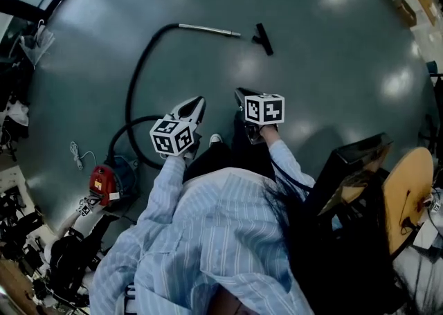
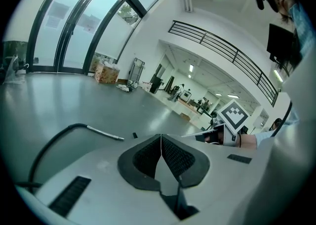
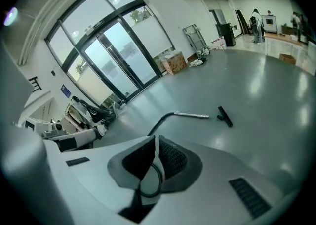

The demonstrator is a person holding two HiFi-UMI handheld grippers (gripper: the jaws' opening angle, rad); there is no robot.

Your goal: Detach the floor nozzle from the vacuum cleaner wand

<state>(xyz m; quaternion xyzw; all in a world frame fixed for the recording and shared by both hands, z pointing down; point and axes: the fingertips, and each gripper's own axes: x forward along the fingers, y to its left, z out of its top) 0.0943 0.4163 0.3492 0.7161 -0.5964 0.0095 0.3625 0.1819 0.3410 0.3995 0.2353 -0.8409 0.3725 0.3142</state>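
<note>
The black floor nozzle (image 1: 263,38) lies on the grey floor, a small gap apart from the tip of the silver wand (image 1: 210,30). The wand joins a black hose (image 1: 135,78) that curves back to the red vacuum cleaner (image 1: 105,182). In the right gripper view the nozzle (image 3: 225,116) and wand (image 3: 191,115) lie far ahead; in the left gripper view the wand (image 2: 104,133) shows too. My left gripper (image 1: 196,106) and right gripper (image 1: 240,95) are both shut and empty, held side by side well short of the nozzle.
A white cable (image 1: 77,154) lies on the floor by the vacuum cleaner. Cluttered equipment (image 1: 21,237) lines the left edge. A black case (image 1: 353,168) and a round wooden seat (image 1: 408,196) stand at the right. Glass doors (image 3: 118,56) are beyond the wand.
</note>
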